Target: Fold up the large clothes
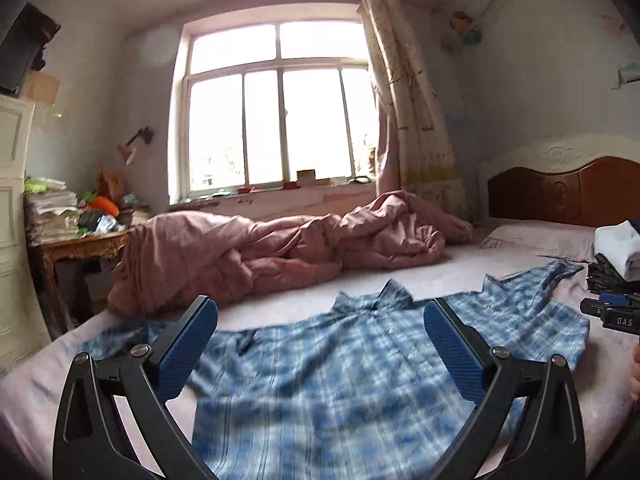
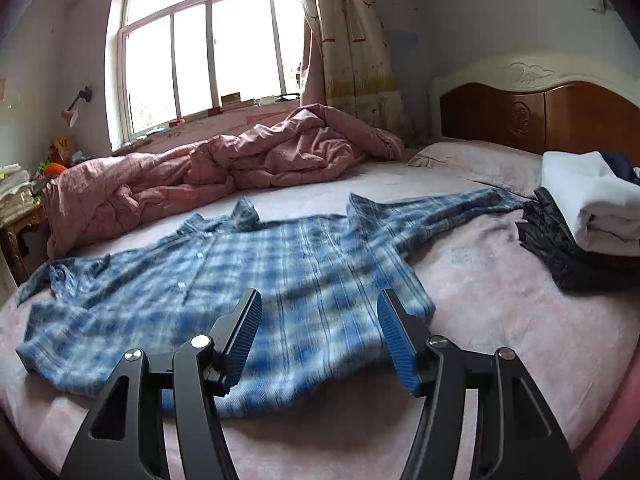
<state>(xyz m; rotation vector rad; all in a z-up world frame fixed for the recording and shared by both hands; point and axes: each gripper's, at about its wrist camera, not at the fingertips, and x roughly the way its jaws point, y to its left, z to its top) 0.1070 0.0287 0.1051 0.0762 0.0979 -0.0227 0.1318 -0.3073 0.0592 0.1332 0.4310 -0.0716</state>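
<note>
On the bed (image 2: 500,320), as we find it:
- Plaid shirt (image 2: 248,280): spread flat, front up, collar toward the quilt (image 2: 224,168), both sleeves out to the sides. No fold made yet, by our judgement.
- Left tongs (image 1: 320,336): gaping wide above the shirt's middle, holding nothing.
- Right tongs (image 2: 320,332): likewise parted and empty, over the hem near the shirt's right edge.
- Folded stack (image 2: 580,224): white and dark garments piled beside the right sleeve, apparently finished.
- Remaining, we judge: sleeves inward, sides over, body doubled.
</note>
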